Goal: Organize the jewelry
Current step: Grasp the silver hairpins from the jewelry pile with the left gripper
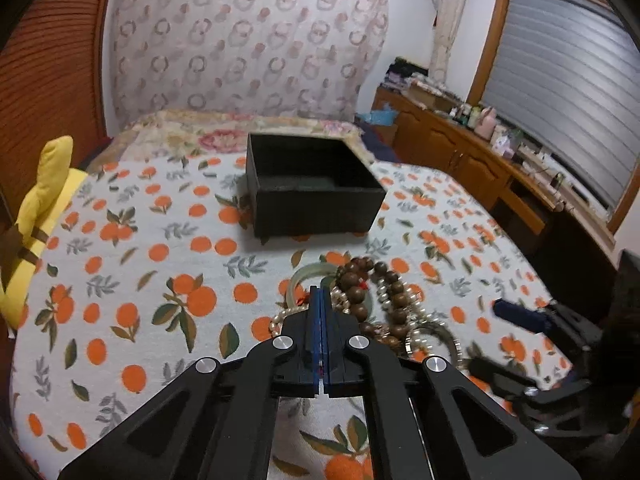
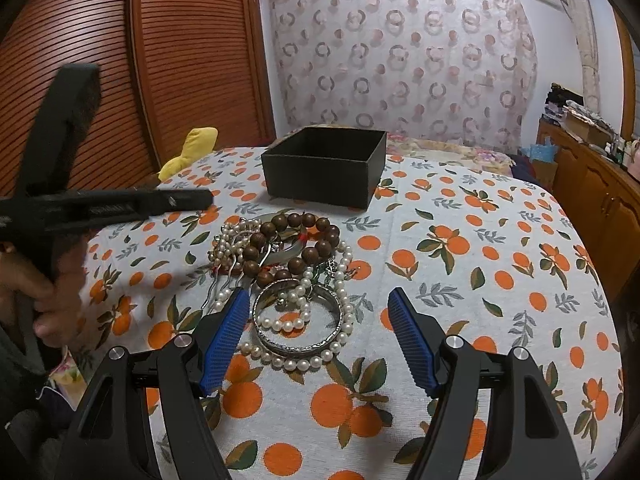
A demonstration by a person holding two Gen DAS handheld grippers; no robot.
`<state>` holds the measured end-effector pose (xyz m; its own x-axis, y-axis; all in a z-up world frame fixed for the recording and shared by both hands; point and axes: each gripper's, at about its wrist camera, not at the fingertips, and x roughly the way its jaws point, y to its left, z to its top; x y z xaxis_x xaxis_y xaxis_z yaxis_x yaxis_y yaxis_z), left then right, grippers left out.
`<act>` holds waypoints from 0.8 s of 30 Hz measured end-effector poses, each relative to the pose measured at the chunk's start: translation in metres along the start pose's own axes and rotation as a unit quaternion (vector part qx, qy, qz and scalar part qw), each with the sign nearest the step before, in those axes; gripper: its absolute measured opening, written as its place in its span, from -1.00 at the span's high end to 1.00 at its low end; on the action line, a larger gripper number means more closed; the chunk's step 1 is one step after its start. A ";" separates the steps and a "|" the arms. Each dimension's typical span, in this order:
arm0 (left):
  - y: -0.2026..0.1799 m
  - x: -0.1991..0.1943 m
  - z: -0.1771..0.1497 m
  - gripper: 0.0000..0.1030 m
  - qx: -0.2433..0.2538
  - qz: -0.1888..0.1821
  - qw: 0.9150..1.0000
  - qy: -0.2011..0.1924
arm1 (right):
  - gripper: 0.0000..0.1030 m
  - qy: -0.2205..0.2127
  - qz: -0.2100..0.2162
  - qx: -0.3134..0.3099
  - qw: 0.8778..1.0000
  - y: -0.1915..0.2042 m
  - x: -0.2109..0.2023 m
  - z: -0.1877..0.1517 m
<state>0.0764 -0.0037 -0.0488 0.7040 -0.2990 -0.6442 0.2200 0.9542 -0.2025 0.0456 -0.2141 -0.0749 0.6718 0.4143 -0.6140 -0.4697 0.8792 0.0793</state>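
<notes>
A pile of jewelry lies on the orange-print cloth: a brown wooden bead bracelet (image 2: 296, 240), pearl strands (image 2: 304, 320), a silver bangle (image 2: 298, 338) and a pale green bangle (image 1: 310, 274). An open black box (image 2: 326, 166) stands behind the pile; it also shows in the left wrist view (image 1: 314, 188). My left gripper (image 1: 321, 292) is shut with nothing visible between its blue pads, its tips at the near left edge of the pile. My right gripper (image 2: 318, 300) is open, its pads either side of the silver bangle. It also shows in the left wrist view (image 1: 520, 316).
A yellow soft toy (image 1: 40, 200) lies at the left edge of the cloth. A wooden slatted door (image 2: 120, 60) stands left, a patterned curtain (image 2: 400, 60) behind. A wooden cabinet (image 1: 460, 152) with bottles runs along the right.
</notes>
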 end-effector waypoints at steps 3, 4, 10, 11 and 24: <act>0.000 -0.014 0.004 1.00 0.000 -0.004 1.000 -0.014 | -0.44 0.001 0.001 -0.001 1.000 0.001 0.000 -0.001; -0.001 -0.019 0.006 1.00 -0.001 -0.007 1.000 -0.019 | -0.44 0.001 0.001 -0.001 1.000 0.001 0.001 -0.001; 0.001 -0.021 0.011 1.00 0.000 -0.004 1.000 -0.018 | -0.44 0.000 0.002 -0.002 1.000 0.001 0.001 -0.001; 0.002 -0.017 0.011 1.00 -0.001 -0.001 1.000 -0.011 | -0.44 0.000 0.002 -0.002 1.000 0.001 0.001 -0.001; -0.010 0.033 -0.010 0.69 0.005 0.009 0.998 0.060 | -0.44 0.001 0.001 0.001 1.000 0.000 0.003 -0.005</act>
<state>0.0907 -0.0235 -0.0756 0.6221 -0.2788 -0.7316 0.2145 0.9594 -0.1832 0.0448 -0.2145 -0.0804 0.6693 0.4161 -0.6156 -0.4701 0.8787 0.0829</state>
